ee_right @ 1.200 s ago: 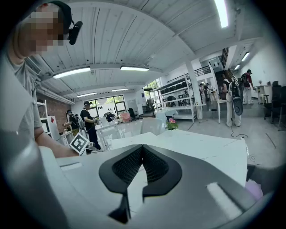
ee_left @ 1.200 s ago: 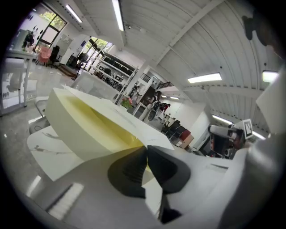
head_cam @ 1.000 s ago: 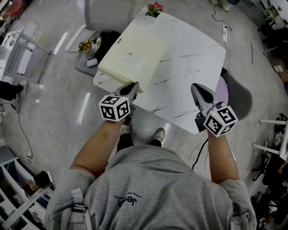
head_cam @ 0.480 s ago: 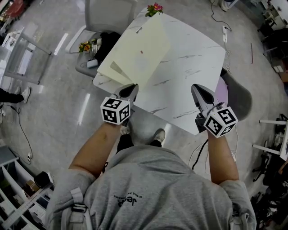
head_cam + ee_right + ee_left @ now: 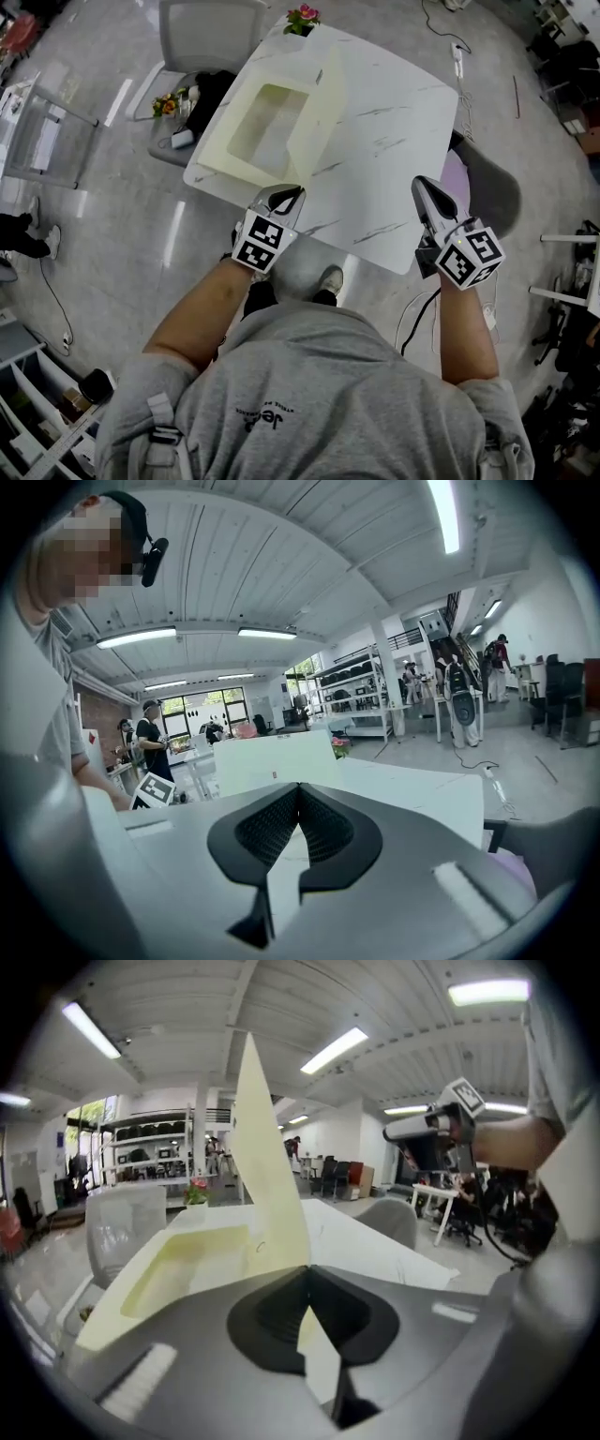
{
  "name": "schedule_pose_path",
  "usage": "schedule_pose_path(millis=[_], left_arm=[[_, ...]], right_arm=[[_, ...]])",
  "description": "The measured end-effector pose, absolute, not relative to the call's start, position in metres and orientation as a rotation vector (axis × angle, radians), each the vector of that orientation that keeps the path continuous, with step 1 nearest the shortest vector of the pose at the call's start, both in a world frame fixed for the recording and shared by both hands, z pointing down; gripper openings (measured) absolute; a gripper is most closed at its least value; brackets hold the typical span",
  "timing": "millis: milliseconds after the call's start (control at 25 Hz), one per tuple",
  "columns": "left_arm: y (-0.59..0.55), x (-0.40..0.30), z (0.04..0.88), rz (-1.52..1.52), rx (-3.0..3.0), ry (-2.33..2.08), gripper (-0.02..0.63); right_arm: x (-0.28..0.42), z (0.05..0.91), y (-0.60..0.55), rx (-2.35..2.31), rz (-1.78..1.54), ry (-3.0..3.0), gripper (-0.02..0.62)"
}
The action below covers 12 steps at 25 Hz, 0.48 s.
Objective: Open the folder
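1. Two grippers are showing in the head view. Your left gripper (image 5: 287, 193) is pinching the near corner of the front cover (image 5: 321, 117) of the cream folder (image 5: 262, 131), with its jaws pressed shut on that thin sheet.
2. The cover is standing almost upright, tilting a little, above the rest of the folder. The folder is lying on the far-left part of the white marble table (image 5: 403, 131), with its pale inside showing.
3. Your right gripper (image 5: 424, 186) is hovering at the table's near right edge, well apart from the folder. Its jaws are closed together on nothing.
4. A small pot of pink flowers (image 5: 302, 19) is sitting at the table's far corner, just beyond the folder.
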<state>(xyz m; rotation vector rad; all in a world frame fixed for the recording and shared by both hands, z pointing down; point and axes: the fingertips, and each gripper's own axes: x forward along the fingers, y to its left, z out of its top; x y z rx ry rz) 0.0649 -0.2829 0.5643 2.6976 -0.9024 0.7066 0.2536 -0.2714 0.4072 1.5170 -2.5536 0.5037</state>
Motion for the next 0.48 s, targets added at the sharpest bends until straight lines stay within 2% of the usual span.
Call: schedule_pose_path(millis=[480], left_arm=[[-0.249, 0.138, 0.606, 1.234, 2.848, -0.547, 0.078]], right_arm=[[0.349, 0.398, -0.230, 1.775, 0.508, -2.456, 0.003]])
